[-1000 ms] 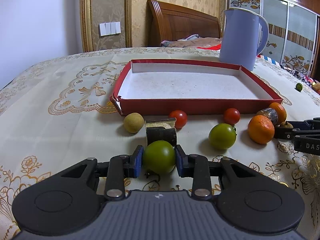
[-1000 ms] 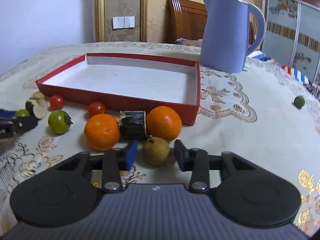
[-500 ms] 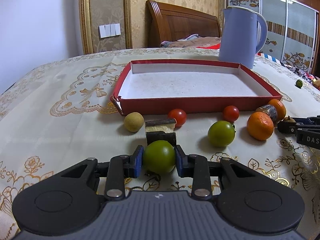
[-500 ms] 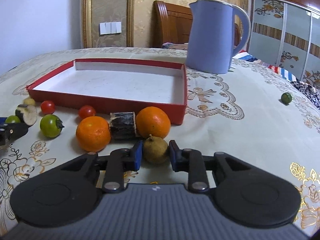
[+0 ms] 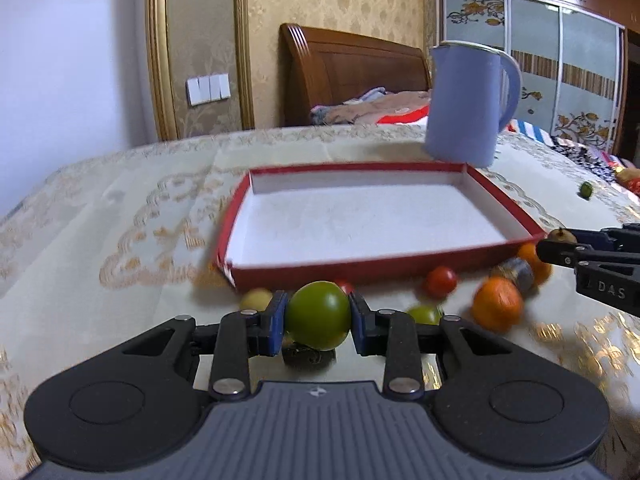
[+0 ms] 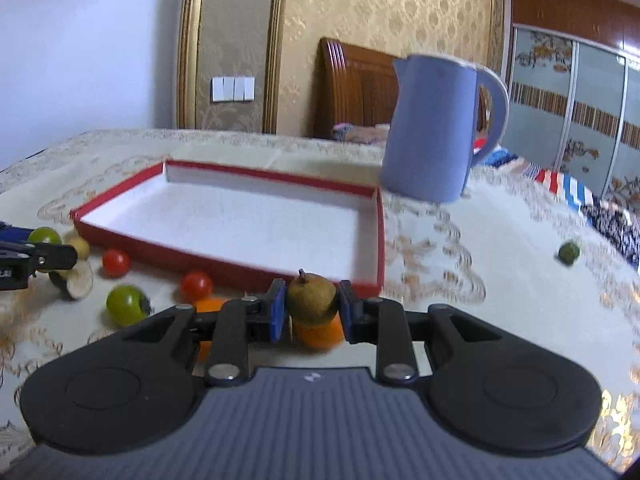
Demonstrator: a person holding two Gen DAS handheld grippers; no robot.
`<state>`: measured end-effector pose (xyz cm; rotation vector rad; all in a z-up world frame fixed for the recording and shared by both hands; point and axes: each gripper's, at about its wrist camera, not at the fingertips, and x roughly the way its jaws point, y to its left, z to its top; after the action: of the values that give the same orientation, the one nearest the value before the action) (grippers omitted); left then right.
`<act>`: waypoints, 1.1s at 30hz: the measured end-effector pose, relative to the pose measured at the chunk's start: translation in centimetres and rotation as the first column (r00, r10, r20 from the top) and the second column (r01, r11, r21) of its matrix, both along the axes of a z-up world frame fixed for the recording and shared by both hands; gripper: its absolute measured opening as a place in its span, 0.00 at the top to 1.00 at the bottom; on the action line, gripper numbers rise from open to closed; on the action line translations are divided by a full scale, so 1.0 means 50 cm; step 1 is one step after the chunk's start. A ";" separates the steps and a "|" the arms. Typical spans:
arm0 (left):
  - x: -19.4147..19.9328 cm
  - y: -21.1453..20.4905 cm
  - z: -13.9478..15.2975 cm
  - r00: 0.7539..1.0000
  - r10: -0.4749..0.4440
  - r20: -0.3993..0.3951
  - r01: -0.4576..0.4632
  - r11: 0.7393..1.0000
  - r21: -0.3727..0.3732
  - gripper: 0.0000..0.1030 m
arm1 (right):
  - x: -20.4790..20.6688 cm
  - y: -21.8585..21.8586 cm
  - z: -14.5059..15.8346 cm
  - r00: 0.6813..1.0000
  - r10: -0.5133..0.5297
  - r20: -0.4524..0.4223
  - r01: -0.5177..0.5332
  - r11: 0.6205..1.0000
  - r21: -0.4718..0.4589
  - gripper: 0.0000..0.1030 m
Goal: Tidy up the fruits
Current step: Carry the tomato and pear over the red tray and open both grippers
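My left gripper (image 5: 318,318) is shut on a green tomato (image 5: 318,314) and holds it above the cloth, in front of the red tray (image 5: 360,268). My right gripper (image 6: 312,306) is shut on a small brown pear (image 6: 311,298), lifted near the tray's (image 6: 224,264) front right corner. On the cloth before the tray lie red tomatoes (image 5: 441,281), another green tomato (image 6: 127,304), oranges (image 5: 497,307), a yellowish fruit (image 5: 256,299) and a dark cut piece (image 6: 76,279). The right gripper with the pear also shows in the left wrist view (image 5: 562,237).
A blue jug (image 5: 464,100) stands behind the tray at the right. A small green fruit (image 6: 569,253) lies alone far right on the embroidered tablecloth. A wooden headboard and wardrobe stand beyond the table.
Both grippers have risen with their fruit: the green tomato and the pear are off the cloth. The right gripper closed on the pear during the earlier frames.
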<state>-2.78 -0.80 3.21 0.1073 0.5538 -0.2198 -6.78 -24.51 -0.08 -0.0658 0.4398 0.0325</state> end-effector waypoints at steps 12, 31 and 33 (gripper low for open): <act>0.128 -0.035 0.010 0.999 0.039 -0.031 -0.039 0.999 0.005 0.69 | 0.139 0.002 0.026 0.999 -0.041 -0.019 0.041 0.999 0.022 0.75; 0.301 -0.048 -0.045 0.984 0.137 -0.113 -0.134 0.990 0.034 0.69 | 0.328 0.006 -0.036 0.981 -0.084 -0.175 0.094 0.994 0.053 0.75; 0.308 -0.051 -0.051 0.982 0.139 -0.126 -0.135 0.990 0.041 0.69 | 0.335 0.003 -0.037 0.979 -0.073 -0.192 0.089 0.993 0.076 0.75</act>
<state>12.61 -3.33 0.68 0.0866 0.6909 -0.0838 9.97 -24.35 -1.94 0.0385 0.6304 -0.0237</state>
